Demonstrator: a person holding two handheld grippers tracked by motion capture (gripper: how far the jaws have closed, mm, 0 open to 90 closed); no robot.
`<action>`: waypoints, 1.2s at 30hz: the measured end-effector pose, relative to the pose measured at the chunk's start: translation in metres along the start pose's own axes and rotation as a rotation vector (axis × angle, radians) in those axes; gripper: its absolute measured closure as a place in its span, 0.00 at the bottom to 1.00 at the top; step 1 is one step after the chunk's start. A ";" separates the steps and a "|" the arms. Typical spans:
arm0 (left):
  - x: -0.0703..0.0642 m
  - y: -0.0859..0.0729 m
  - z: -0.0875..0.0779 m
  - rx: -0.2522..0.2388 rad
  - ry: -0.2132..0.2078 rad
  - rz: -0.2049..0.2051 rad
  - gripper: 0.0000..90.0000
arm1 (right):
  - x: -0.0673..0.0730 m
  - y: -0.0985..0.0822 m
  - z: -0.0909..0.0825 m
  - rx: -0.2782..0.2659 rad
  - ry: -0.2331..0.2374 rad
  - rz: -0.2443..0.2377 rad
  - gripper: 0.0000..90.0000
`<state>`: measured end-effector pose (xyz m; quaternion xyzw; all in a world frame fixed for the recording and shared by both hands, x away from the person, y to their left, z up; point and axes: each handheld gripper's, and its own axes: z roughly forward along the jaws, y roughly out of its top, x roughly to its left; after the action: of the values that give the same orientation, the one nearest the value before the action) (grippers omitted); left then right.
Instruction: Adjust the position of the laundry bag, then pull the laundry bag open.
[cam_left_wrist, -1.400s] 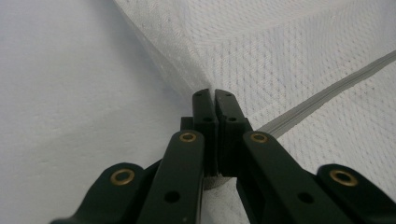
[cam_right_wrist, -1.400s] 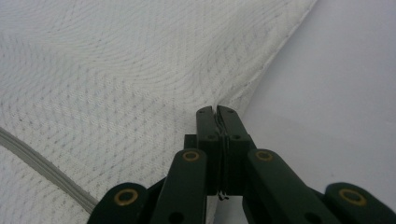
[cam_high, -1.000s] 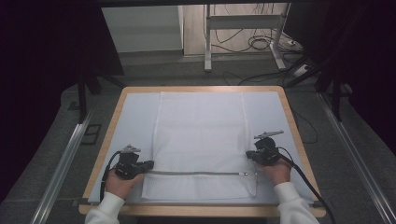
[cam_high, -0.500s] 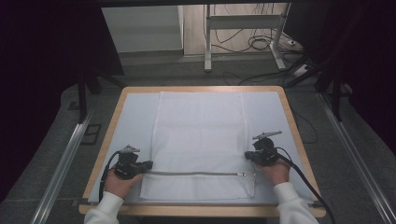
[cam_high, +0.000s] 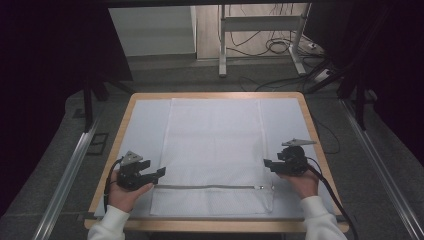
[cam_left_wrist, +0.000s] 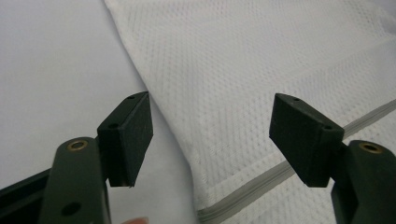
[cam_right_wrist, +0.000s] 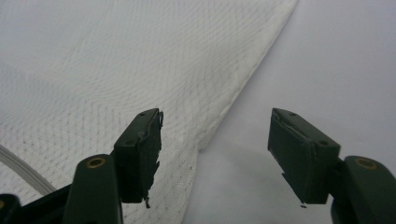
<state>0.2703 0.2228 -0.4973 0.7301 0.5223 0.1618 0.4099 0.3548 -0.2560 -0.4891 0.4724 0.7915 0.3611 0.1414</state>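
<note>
A white mesh bag lies flat on the pale-covered table, with its grey zipper running across near the front. My left gripper rests at the bag's left edge, just above the zipper's end. Its jaws have just been opening. In the left gripper view this gripper stands open over the bag's edge and the zipper, and the pads press on nothing. My right gripper is at the bag's right edge and has also just been opening. Seen from the right gripper view, it is open above the mesh edge.
A wooden rim frames the table. Metal floor rails run along both sides. A desk frame and cables stand beyond the far edge. Bare table cover flanks the bag on both sides.
Both grippers have gone from shut to open at the bag's side edges near the zipper. The hands have stayed almost where they were, and the bag lies flat.
</note>
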 end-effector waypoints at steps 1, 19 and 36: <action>-0.002 0.002 -0.001 -0.004 0.006 0.009 0.34 | -0.001 0.000 -0.003 -0.008 0.000 -0.001 0.35; -0.041 0.021 0.005 0.017 -0.065 0.034 0.33 | -0.008 -0.002 -0.014 -0.043 -0.014 -0.021 0.33; -0.078 0.034 0.023 0.063 -0.139 0.093 0.35 | -0.011 -0.006 -0.019 -0.049 -0.034 -0.007 0.33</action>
<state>0.2754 0.1389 -0.4702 0.7756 0.4628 0.1133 0.4139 0.3459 -0.2760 -0.4811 0.4721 0.7815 0.3719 0.1675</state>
